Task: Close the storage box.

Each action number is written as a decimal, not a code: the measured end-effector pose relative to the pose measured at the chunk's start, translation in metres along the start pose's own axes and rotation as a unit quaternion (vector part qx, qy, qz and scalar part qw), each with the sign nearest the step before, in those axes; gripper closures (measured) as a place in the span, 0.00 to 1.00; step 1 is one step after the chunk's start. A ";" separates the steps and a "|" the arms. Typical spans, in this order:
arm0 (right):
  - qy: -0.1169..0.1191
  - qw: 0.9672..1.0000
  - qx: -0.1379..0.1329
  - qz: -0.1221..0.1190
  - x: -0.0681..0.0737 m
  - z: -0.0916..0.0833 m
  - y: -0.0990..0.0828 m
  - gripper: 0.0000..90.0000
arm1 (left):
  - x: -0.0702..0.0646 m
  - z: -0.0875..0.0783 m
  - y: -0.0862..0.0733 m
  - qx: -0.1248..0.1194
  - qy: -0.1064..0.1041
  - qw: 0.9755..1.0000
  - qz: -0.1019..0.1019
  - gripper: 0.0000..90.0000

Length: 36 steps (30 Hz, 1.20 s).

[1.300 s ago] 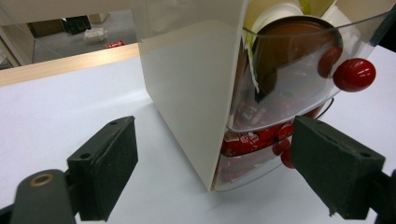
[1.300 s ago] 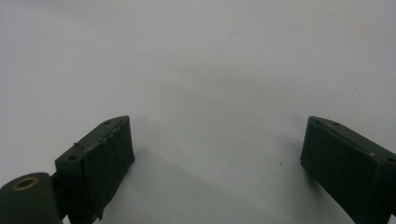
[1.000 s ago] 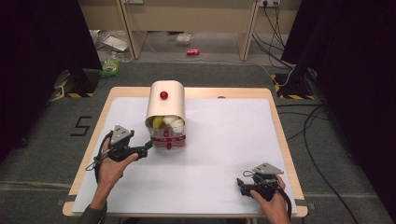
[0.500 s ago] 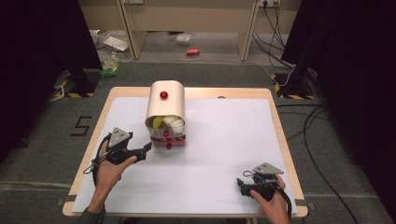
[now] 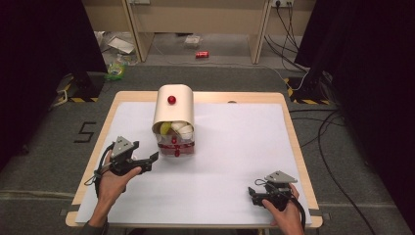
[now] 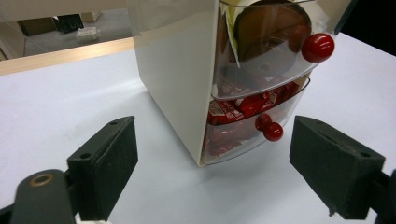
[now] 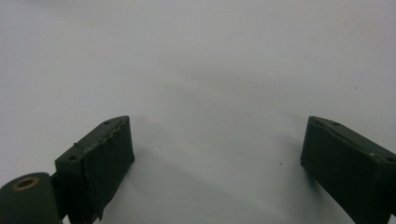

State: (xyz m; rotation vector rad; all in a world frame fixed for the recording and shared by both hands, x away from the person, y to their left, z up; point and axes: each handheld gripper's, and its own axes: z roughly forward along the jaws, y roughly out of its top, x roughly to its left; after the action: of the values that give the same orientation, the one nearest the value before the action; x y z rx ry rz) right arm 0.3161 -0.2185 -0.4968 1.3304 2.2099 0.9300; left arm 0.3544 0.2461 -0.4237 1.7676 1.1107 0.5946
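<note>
Fingers of the left gripper (image 5: 152, 157) stand wide apart with nothing gripped; its pads (image 6: 108, 161) frame the cream drawer cabinet (image 6: 180, 74), which stands on the white table (image 5: 235, 147) just ahead of them, nearer the right-hand pad. Between and beyond the pads sit two clear drawers with red knobs (image 6: 272, 131), holding red packets (image 6: 238, 106) whose white print is too small to read. Farther right, the right gripper (image 5: 252, 192) rests on the table well apart from the cabinet, its fingers (image 7: 100, 161) also spread wide over bare white surface.
</note>
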 end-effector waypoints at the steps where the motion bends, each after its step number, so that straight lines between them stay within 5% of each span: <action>1: 0.000 1.000 0.000 -0.001 0.000 0.000 0.000 0.11 | 0.000 0.000 0.000 0.000 -0.001 1.000 -0.001 0.17; 36: -0.001 1.000 0.000 -0.001 0.000 0.000 0.000 0.11 | -0.007 -0.022 -0.030 0.004 -0.012 1.000 0.012 0.17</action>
State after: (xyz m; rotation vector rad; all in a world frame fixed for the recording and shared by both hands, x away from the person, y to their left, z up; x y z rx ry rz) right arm 0.3160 -0.2185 -0.4968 1.3276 2.2095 0.9287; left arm 0.3212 0.2549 -0.4400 1.7928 1.0786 0.5838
